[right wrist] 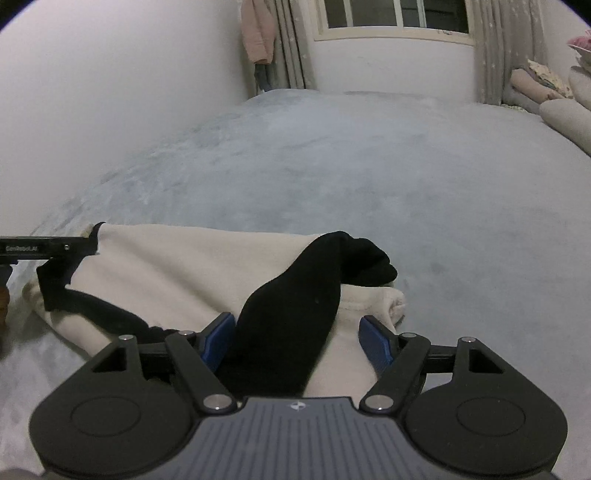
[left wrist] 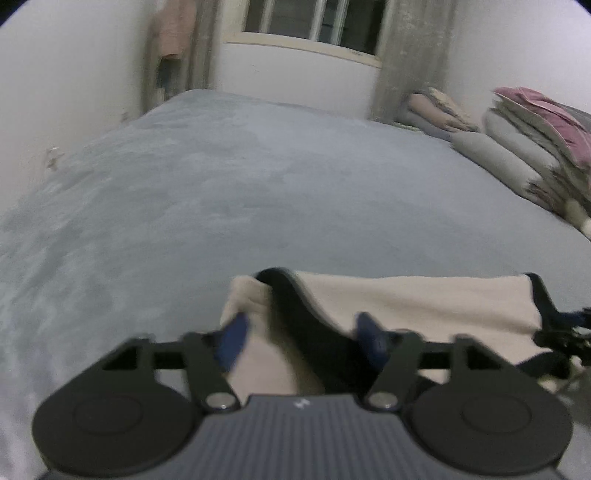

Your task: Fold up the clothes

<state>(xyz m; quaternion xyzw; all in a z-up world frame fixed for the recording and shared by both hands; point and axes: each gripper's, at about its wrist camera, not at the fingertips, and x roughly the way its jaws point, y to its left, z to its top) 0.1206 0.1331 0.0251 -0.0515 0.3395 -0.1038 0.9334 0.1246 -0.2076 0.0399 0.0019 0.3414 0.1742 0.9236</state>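
Observation:
A cream garment (left wrist: 406, 306) with black sleeves lies folded on the grey-blue bed (left wrist: 221, 184). My left gripper (left wrist: 303, 339) hovers over the garment's left end. Its blue pads (left wrist: 232, 339) stand apart, with a black sleeve (left wrist: 306, 317) and cream cloth lying loose between them. In the right wrist view the same garment (right wrist: 177, 266) spreads leftward. My right gripper (right wrist: 297, 343) is open over the right end, a black sleeve (right wrist: 295, 314) running up between its pads without being pinched. The left gripper's finger (right wrist: 48, 251) shows at the far left edge, by the garment's black corner.
Folded bedding and pillows (left wrist: 535, 147) are stacked along the bed's right side, also seen in the right wrist view as bedding (right wrist: 565, 114). A white wall (right wrist: 110, 92) runs along the left. A window (right wrist: 395, 14) with curtains and a hanging pink garment (right wrist: 256, 29) stand beyond the bed.

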